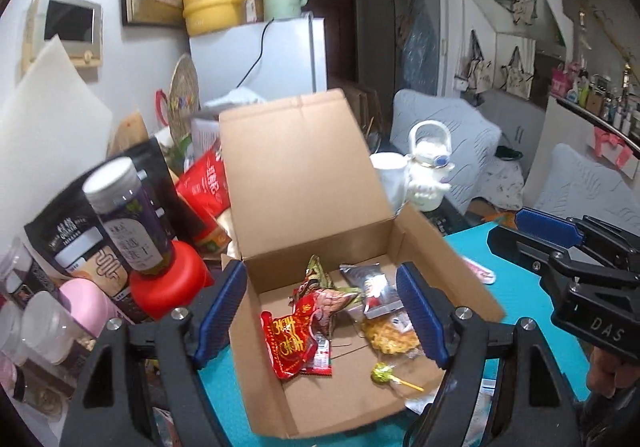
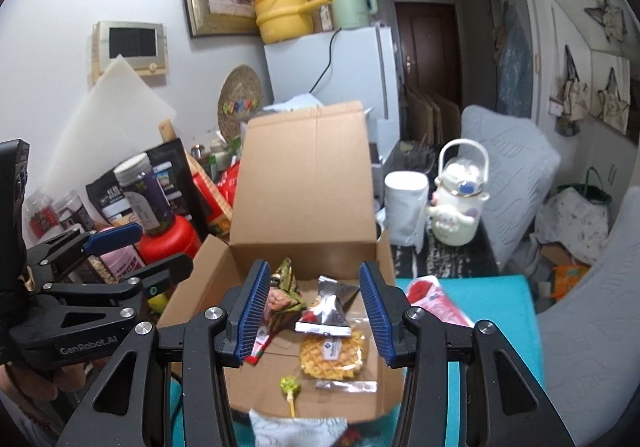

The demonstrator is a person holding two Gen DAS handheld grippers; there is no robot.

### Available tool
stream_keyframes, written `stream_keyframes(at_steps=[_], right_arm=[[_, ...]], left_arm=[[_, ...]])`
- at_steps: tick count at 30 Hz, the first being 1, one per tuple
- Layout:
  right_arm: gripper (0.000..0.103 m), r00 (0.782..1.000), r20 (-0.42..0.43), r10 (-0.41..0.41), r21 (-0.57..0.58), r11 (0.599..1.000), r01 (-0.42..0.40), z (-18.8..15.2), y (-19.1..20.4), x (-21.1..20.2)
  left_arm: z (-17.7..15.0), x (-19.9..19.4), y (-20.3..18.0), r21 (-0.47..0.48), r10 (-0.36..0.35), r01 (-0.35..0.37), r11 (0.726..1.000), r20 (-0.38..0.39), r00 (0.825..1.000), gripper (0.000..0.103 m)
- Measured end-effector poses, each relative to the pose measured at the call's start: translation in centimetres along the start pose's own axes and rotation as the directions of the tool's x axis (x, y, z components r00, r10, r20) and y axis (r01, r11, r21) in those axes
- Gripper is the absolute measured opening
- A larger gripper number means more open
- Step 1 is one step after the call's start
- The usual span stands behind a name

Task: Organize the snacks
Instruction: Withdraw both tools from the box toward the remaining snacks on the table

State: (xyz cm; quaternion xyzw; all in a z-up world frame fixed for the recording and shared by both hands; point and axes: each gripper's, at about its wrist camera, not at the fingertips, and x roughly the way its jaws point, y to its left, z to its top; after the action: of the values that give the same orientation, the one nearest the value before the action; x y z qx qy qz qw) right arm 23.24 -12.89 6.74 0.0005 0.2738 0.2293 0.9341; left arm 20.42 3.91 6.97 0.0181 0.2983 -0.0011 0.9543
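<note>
Currently both tongs hang above the open cardboard box (image 1: 320, 327), empty. Left tongs (image 1: 320, 311) stand wide apart with nothing between the pads; right tongs (image 2: 316, 313) are narrower but also parted, gripping nothing. No earlier view, so only this state.

Snacks lie loose on the box floor: red packet (image 1: 296, 343), green-and-red packet (image 1: 324, 287), silver packet (image 2: 328, 311), bagged waffle (image 2: 334, 357), green lollipop (image 2: 289, 395). Box sits on the teal worktop (image 1: 472, 247), lid flap upright at the back. Outside it, a pink packet (image 2: 436, 303) lies on the worktop just right of the box, and a white patterned packet (image 2: 296, 427) lies at the near edge.

Handling, as a guess: all packets light, soft, crinkly; film likely slippery, so pinch a sealed edge or corner, not the puffed middle. Waffle looks brittle, so grip the bag's seam. Lollipop is small; take the stick or wrapped head, though it may roll.

Writing: "DAS" on the right tool body in the left view, "GenRobot.AI" on the left tool body in the right view. Red packet carries yellow characters, not readable. Waffle has a small blue-and-white label, too small to read. Dark bottle (image 1: 128, 215) left of the box has a label, unreadable.
</note>
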Motion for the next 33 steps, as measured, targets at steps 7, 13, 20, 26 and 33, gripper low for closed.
stream_keyframes(at_steps=[7, 13, 20, 26, 33], right_arm=[[0.051, 0.997, 0.068, -0.033, -0.032, 0.999, 0.035, -0.4, 1.4, -5.2], [0.051, 0.991, 0.116, -0.06, -0.051, 0.997, 0.067, -1.5, 2.7, -9.5], [0.051, 0.986, 0.144, -0.088, -0.047, 0.994, 0.096, -3.8, 3.5, -13.4], [0.054, 0.985, 0.143, -0.098, -0.03, 0.994, 0.104, -5.9, 3.8, -15.0], [0.054, 0.988, 0.121, -0.099, 0.001, 0.995, 0.1, -8.1, 3.6, -15.4]], left_arm=[[-0.2, -4.8, -1.4, 0.035, -0.027, 0.025, 0.999, 0.062, 0.998, 0.077], [-1.3, -8.8, -2.5, 0.056, -0.064, 0.058, 0.997, 0.106, 0.992, 0.077], [-3.3, -12.1, -3.5, 0.078, -0.102, 0.093, 0.993, 0.116, 0.988, 0.077], [-5.3, -13.4, -4.2, 0.082, -0.129, 0.121, 0.989, 0.107, 0.986, 0.077], [-7.2, -13.5, -4.7, 0.076, -0.149, 0.143, 0.987, 0.079, 0.986, 0.077]])
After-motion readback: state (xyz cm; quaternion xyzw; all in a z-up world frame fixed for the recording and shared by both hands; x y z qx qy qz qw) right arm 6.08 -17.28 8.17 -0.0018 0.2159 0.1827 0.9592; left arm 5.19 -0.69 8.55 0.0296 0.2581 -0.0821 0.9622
